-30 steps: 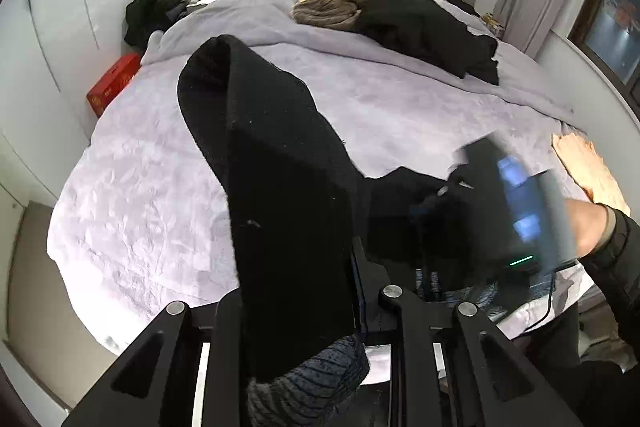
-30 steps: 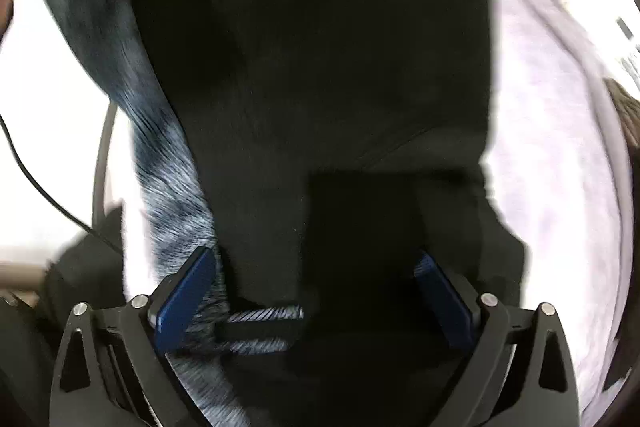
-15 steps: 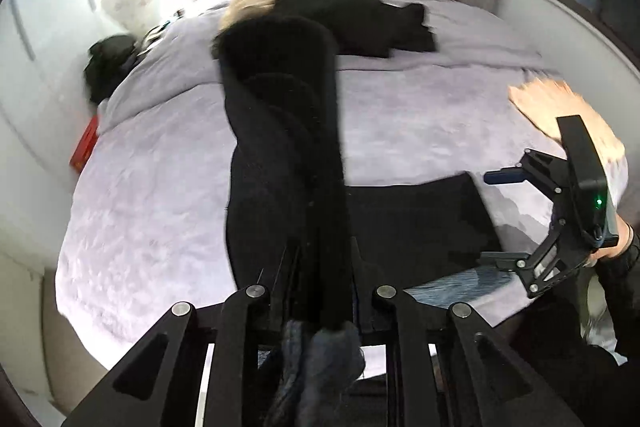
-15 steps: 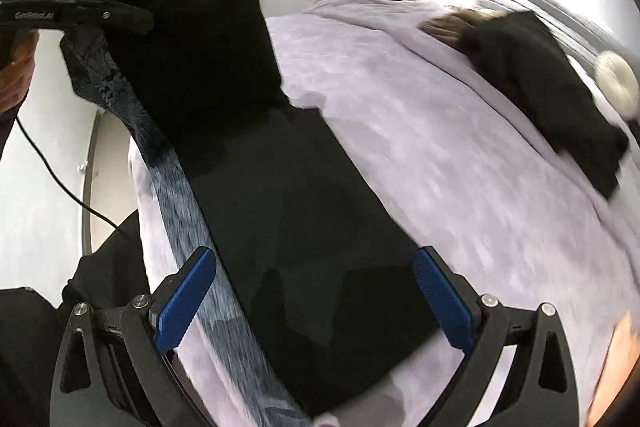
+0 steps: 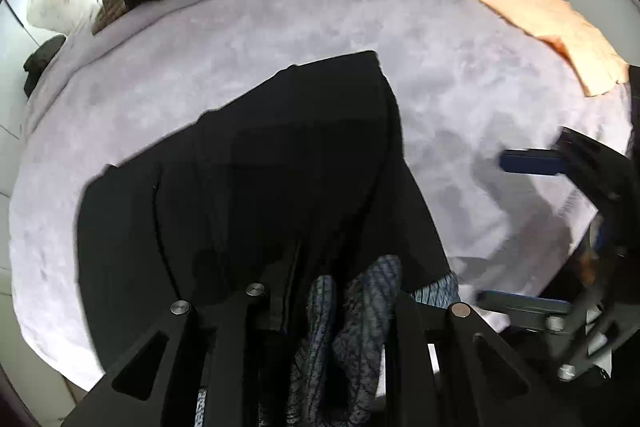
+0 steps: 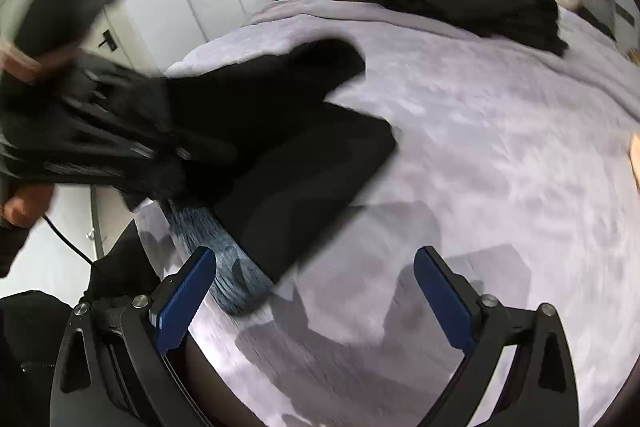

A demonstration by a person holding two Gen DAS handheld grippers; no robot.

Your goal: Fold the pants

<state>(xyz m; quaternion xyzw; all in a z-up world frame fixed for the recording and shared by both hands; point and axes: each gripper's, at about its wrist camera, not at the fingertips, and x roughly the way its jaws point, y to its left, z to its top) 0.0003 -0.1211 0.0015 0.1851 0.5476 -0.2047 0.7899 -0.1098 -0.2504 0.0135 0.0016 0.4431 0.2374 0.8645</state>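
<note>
Bed (image 5: 280,39) under lilac cover, black pants (image 5: 256,179) spread near its front edge, left tongs (image 5: 332,311) clamped on the pants' blue-lined end, right tongs (image 6: 316,291) wide, empty, above the cover.

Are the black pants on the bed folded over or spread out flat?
Folded over: the black pants lie doubled in two layers on the bed, while the left claw grips one end.
</note>
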